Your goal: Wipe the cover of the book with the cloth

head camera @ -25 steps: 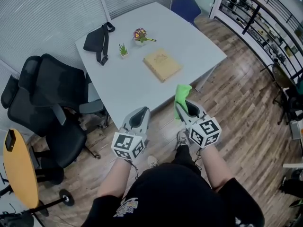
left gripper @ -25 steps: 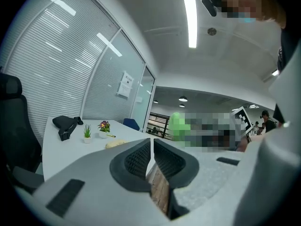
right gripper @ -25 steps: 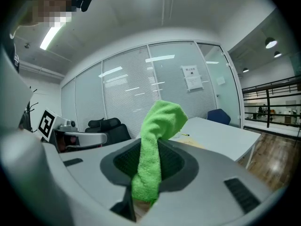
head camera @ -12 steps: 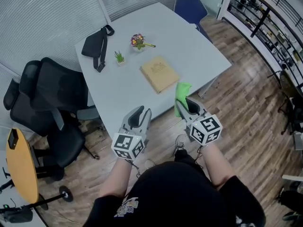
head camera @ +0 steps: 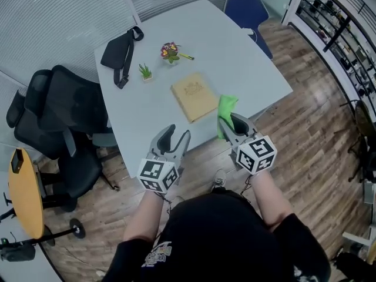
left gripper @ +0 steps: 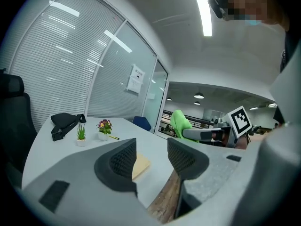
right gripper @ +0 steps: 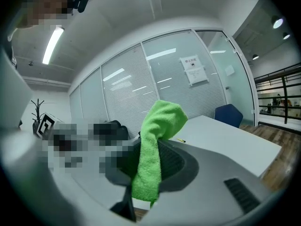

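— How much of the wiping had been done?

— None, as far as could be judged. The book [head camera: 194, 95] was seen lying closed and flat on the table [head camera: 235, 46], and nothing was laid on its cover.

— Where was the cloth kept?

— The green cloth [head camera: 226, 109] was clamped between the jaws of the right gripper [head camera: 230, 122]. It was held up in the air just beside the book's near right corner, apart from the cover.

— And the left gripper?

— The left gripper [head camera: 176, 133] was held on the near side of the book, well apart from it. Its jaws were being opened, and nothing was found between them.

— What was left, then?

— The whole job, it was judged. The cloth had yet to be brought down onto the cover and drawn across it. A small plant [head camera: 144, 71] and some flowers [head camera: 171, 51] were noted beyond the book, clear of it.
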Tool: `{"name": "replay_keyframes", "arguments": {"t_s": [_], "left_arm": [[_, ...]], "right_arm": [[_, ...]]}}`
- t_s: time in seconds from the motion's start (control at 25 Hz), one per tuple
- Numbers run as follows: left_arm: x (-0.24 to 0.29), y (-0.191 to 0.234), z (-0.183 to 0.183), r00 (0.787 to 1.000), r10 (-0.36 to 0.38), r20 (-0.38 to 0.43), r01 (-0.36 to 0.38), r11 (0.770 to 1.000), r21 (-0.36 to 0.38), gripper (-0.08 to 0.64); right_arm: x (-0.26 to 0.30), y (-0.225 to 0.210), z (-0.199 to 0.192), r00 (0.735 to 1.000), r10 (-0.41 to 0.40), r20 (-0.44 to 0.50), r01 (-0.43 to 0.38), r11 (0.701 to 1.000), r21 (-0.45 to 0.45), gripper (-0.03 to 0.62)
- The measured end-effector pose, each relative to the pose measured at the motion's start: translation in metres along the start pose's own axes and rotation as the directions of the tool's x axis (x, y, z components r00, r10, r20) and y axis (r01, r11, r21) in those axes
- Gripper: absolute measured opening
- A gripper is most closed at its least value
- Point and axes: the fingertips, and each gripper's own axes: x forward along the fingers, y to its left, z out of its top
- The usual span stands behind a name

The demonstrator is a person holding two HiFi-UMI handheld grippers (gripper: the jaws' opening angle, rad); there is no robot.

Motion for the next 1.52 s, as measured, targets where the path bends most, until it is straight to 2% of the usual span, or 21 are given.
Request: {"name": "replay_keyframes", "arguments": {"t_s": [0.28, 0.64, 0.92, 1.2, 1.52], "left_arm": [[0.034, -0.004, 0.001, 0.999, 0.052, 0.016, -0.050, 0.994, -0.093, 0.195], [0.053, -0.006, -0.002, 0.992, 0.127, 0.016, -0.123, 0.980, -0.159, 0.195], [0.058, 0.007, -0.008, 0.989, 0.147, -0.008, -0.146, 0.970, -0.196, 0.194], [0.075, 0.030, -0.018, 0.990, 0.131, -0.046, -0.138, 0.968, -0.210, 0.195], [0.109, 0.073, -0.043, 0.988, 0.065, -0.142, -0.098, 0.966, -0.240, 0.195]], "right_arm": [[0.004, -0.039, 0.011, 0.999, 0.043, -0.011, -0.043, 0.999, -0.007, 0.097], [0.002, -0.075, 0.013, 0.997, 0.077, -0.022, -0.077, 0.997, 0.007, 0.097], [0.008, -0.087, 0.014, 0.997, 0.069, -0.021, -0.068, 0.997, 0.023, 0.097], [0.022, -0.094, 0.007, 0.999, 0.037, -0.031, -0.036, 0.999, 0.032, 0.097], [0.055, -0.104, -0.007, 0.997, -0.035, -0.071, 0.038, 0.998, 0.049, 0.097]]}}
